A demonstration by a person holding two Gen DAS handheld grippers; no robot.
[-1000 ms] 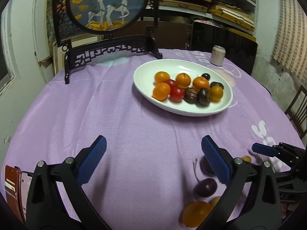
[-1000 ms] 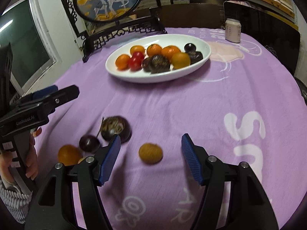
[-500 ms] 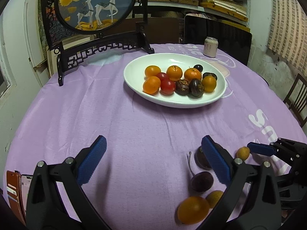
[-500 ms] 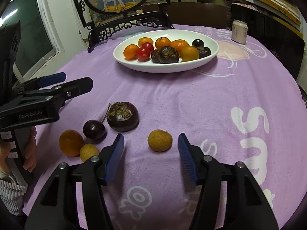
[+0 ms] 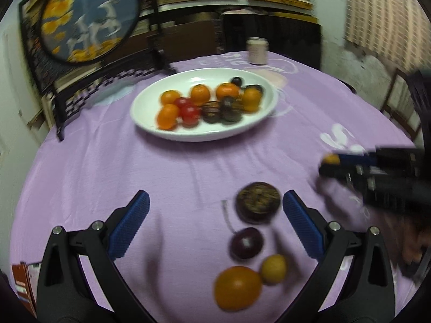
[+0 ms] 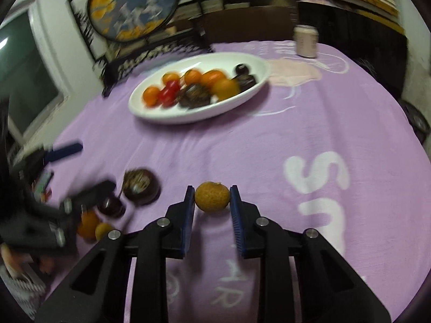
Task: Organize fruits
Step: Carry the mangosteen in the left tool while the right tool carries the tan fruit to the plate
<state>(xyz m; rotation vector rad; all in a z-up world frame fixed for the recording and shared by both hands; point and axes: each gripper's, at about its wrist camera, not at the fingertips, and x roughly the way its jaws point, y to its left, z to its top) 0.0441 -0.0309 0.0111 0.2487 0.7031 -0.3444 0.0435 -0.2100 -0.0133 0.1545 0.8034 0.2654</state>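
Note:
My right gripper (image 6: 212,199) is shut on a small tan round fruit (image 6: 212,197), held just above the purple cloth; it also shows in the left wrist view (image 5: 332,159). My left gripper (image 5: 215,223) is open and empty above the loose fruits: a dark mangosteen (image 5: 258,202), a dark cherry (image 5: 246,243), a small yellow fruit (image 5: 273,269) and an orange (image 5: 237,287). A white oval plate (image 5: 150,107) holds several oranges, tomatoes and dark fruits at the table's middle.
A drink can (image 5: 257,51) stands at the far edge. A framed round deer picture (image 5: 86,16) on a black stand is at the back left. A phone and wallet (image 5: 24,280) lie at the near left edge.
My right gripper has closed on the tan fruit and lifted it. My left gripper moved forward over the loose fruits, still open.

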